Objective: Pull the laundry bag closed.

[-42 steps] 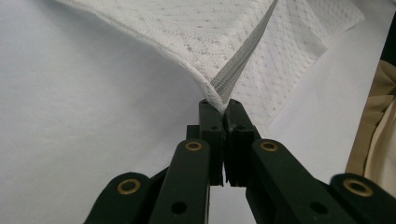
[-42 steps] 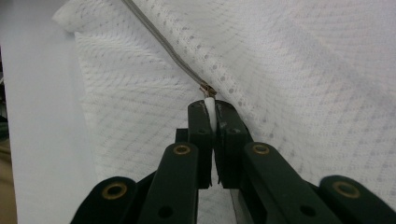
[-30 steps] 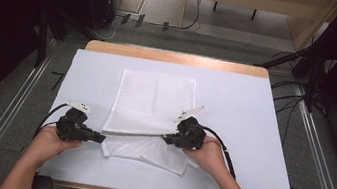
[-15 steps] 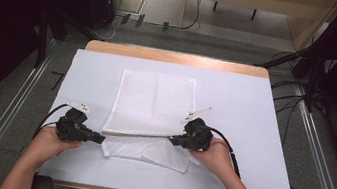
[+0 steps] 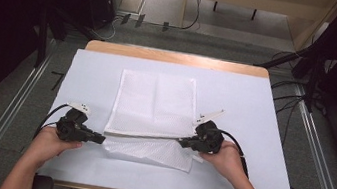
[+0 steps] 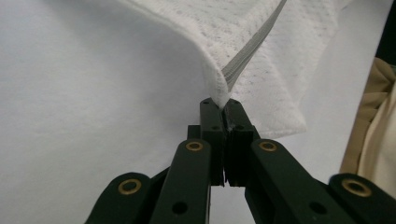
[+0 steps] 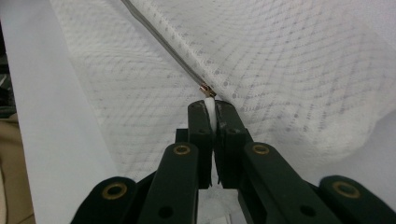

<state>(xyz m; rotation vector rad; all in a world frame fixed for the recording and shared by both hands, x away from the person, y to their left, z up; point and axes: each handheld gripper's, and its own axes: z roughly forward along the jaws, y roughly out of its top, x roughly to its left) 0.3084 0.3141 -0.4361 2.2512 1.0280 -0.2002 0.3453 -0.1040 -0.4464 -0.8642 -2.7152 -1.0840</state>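
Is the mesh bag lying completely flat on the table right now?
No: its near zipper edge is lifted taut between both tongs, with a flap of the mesh bag beneath.

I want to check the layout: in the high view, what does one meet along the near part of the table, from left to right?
Left hand → left gripper → mesh bag → right gripper → right hand.

Mesh bag [image 6: 261,42] cropped at frame top

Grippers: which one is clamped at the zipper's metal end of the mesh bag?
The right gripper: a small metal zipper stop sits just above its closed jaws. The left gripper pinches the mesh bag at a plain corner.
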